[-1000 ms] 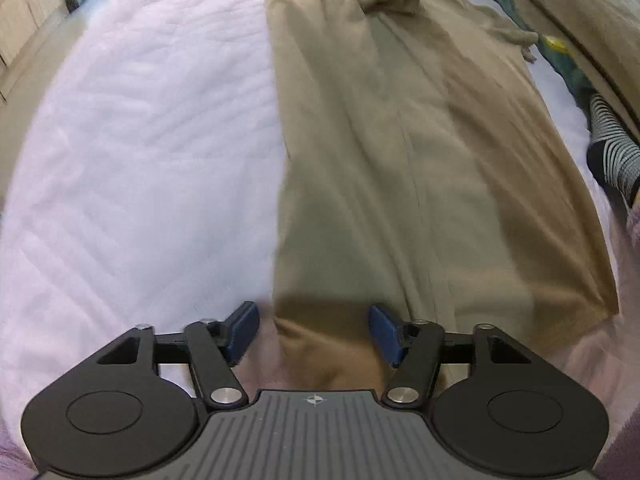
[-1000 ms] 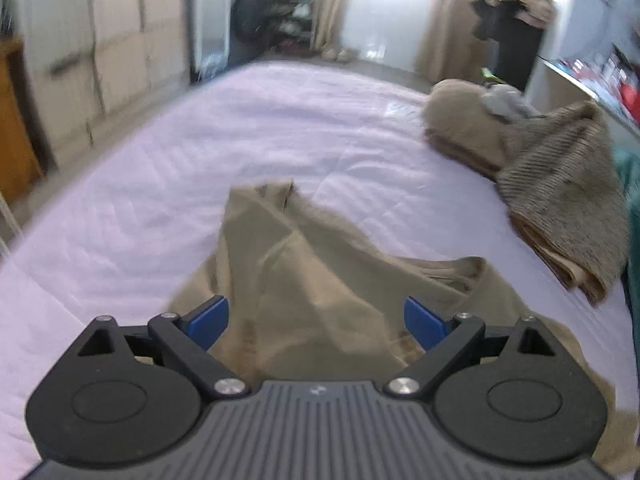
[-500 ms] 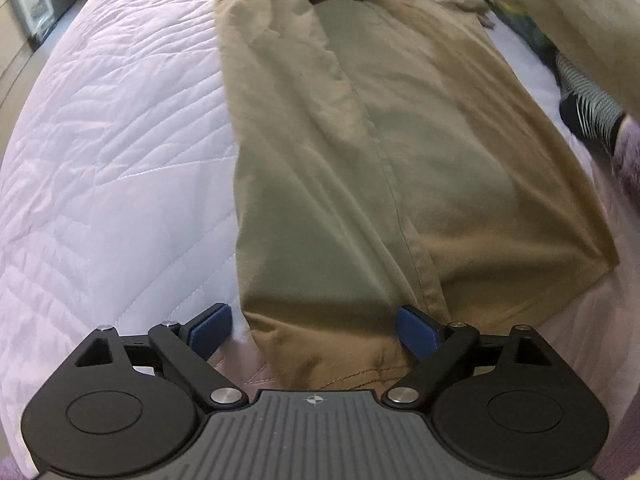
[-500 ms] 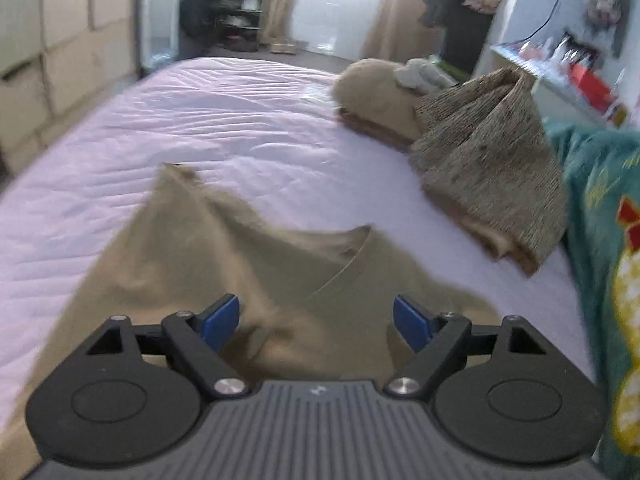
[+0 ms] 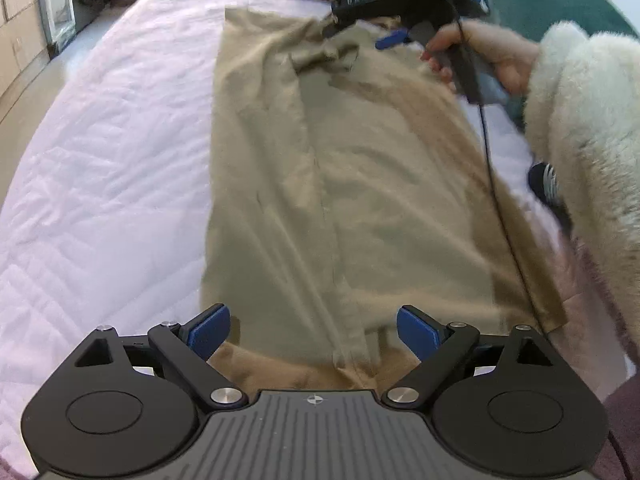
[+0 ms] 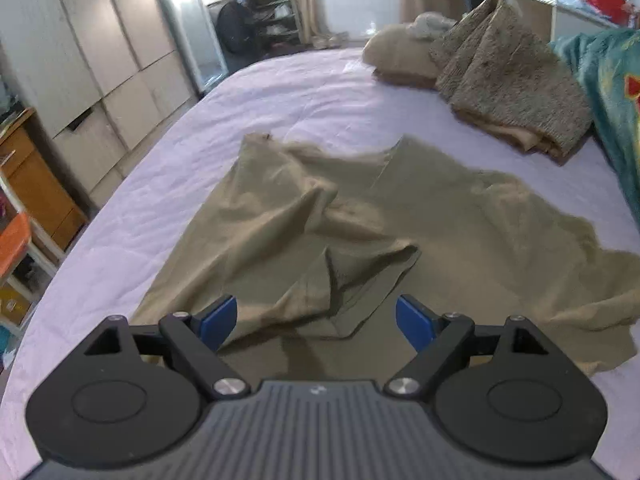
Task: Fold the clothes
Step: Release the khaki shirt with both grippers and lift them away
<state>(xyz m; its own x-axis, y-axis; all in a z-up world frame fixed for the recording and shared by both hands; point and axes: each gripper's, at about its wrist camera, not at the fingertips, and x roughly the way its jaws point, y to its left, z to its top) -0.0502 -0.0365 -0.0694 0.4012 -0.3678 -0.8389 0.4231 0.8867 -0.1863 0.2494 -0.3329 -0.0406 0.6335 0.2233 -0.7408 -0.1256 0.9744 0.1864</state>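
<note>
An olive-tan garment [image 5: 352,184] lies lengthwise on a pale lilac quilted bed [image 5: 112,152], its left part folded over the middle. My left gripper [image 5: 314,334] stands open above the garment's near hem, nothing between its blue pads. In the left wrist view the right gripper [image 5: 390,38] hovers over the far, crumpled end, held by a hand in a fluffy white sleeve. From the right wrist view, the right gripper [image 6: 318,322] is open over the rumpled collar end of the garment [image 6: 360,220], with a folded flap just ahead of its fingers.
Folded brown knit and beige clothes [image 6: 508,80] are piled at the far right of the bed. A teal blanket [image 6: 612,80] lies along the right edge. Cabinets [image 6: 108,52] and an orange-brown dresser [image 6: 36,184] stand left of the bed.
The left gripper opened wider and pulled back, so more of the garment shows. The right gripper swung left and came lower over the collar end; the hand holding it now appears in the left view.
</note>
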